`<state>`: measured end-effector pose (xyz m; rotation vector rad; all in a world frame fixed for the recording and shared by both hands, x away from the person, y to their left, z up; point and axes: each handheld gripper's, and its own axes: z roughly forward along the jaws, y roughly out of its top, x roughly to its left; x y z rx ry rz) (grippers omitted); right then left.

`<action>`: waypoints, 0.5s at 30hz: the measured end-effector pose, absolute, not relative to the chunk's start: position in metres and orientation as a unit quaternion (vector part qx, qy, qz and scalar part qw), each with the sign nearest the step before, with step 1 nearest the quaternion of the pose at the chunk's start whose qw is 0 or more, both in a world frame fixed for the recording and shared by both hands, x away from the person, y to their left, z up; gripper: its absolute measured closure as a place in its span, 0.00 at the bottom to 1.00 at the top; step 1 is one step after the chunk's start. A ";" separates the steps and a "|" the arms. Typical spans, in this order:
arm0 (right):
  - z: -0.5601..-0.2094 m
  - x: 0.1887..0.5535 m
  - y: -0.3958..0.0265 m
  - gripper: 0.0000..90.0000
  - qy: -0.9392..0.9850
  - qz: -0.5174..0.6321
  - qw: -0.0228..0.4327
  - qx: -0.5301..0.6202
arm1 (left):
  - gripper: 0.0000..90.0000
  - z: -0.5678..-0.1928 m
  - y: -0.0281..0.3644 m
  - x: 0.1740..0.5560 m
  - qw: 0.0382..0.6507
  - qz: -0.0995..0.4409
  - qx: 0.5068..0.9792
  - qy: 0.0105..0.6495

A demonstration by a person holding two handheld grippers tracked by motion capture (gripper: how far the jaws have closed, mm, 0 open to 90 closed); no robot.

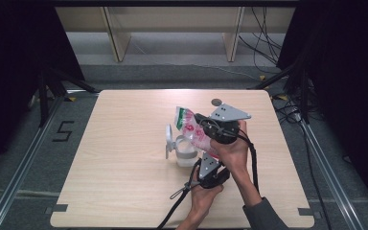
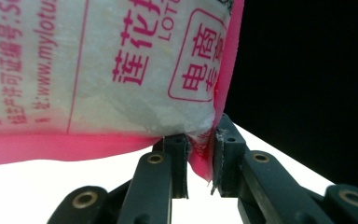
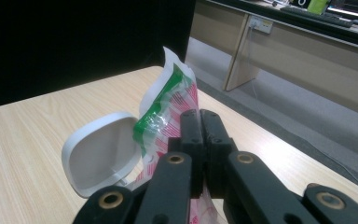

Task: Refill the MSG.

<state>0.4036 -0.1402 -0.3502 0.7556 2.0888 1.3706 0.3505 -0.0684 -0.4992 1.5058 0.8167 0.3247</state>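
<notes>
A clear plastic bag (image 1: 192, 128) printed in pink and green, with white grains inside, hangs tilted above a white container (image 1: 187, 154) whose lid (image 1: 168, 140) stands open. My left gripper (image 1: 206, 160) is below the bag, near the table's front. Its jaws pinch the bag's pink bottom corner (image 2: 199, 156), and the bag (image 2: 121, 70) looms above them. My right gripper (image 1: 202, 120) holds the bag higher up. In its own view the right gripper (image 3: 200, 115) is pressed shut on the bag (image 3: 165, 109), with the lid (image 3: 100, 154) to the left.
The light wooden table (image 1: 124, 182) has bare room left of the container and along its front. A small dark round thing (image 1: 216, 101) lies near the far edge. Cables (image 1: 256, 163) trail toward the person. Beyond the table are grey floor and desk legs (image 1: 232, 43).
</notes>
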 end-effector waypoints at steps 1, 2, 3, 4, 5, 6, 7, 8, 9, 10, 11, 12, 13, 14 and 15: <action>-0.350 0.404 -0.141 1.00 0.774 0.505 0.260 0.279 | 0.87 -0.499 -0.068 0.350 0.642 0.143 0.662 0.360; -0.350 0.404 -0.140 1.00 0.771 0.507 0.261 0.283 | 0.86 -0.499 -0.068 0.350 0.643 0.142 0.662 0.359; -0.350 0.404 -0.141 1.00 0.774 0.505 0.257 0.284 | 0.87 -0.499 -0.068 0.350 0.642 0.143 0.661 0.360; -0.350 0.404 -0.140 1.00 0.773 0.506 0.257 0.283 | 0.86 -0.499 -0.068 0.351 0.643 0.142 0.661 0.359; -0.350 0.404 -0.140 1.00 0.772 0.506 0.263 0.279 | 0.87 -0.499 -0.068 0.351 0.644 0.142 0.661 0.359; -0.350 0.403 -0.139 1.00 0.773 0.507 0.259 0.281 | 0.87 -0.499 -0.068 0.351 0.643 0.142 0.661 0.358; -0.350 0.404 -0.139 1.00 0.773 0.507 0.259 0.279 | 0.87 -0.499 -0.068 0.350 0.643 0.143 0.661 0.359; -0.350 0.404 -0.139 1.00 0.772 0.507 0.262 0.280 | 0.87 -0.499 -0.068 0.350 0.643 0.141 0.661 0.361; -0.351 0.404 -0.139 1.00 0.772 0.506 0.261 0.282 | 0.87 -0.499 -0.068 0.351 0.646 0.140 0.660 0.358; -0.351 0.403 -0.138 1.00 0.774 0.504 0.259 0.281 | 0.87 -0.499 -0.068 0.351 0.646 0.141 0.659 0.358; -0.351 0.404 -0.138 1.00 0.776 0.502 0.273 0.268 | 0.87 -0.499 -0.068 0.351 0.646 0.141 0.659 0.358; -0.352 0.404 -0.136 1.00 0.773 0.505 0.273 0.272 | 0.87 -0.500 -0.068 0.351 0.645 0.142 0.660 0.358; -0.351 0.403 -0.136 1.00 0.775 0.503 0.265 0.277 | 0.87 -0.499 -0.068 0.351 0.645 0.141 0.660 0.358; -0.352 0.403 -0.136 1.00 0.774 0.503 0.262 0.281 | 0.86 -0.499 -0.068 0.350 0.645 0.140 0.660 0.358; -0.351 0.404 -0.137 1.00 0.774 0.503 0.273 0.271 | 0.87 -0.499 -0.067 0.350 0.645 0.142 0.660 0.359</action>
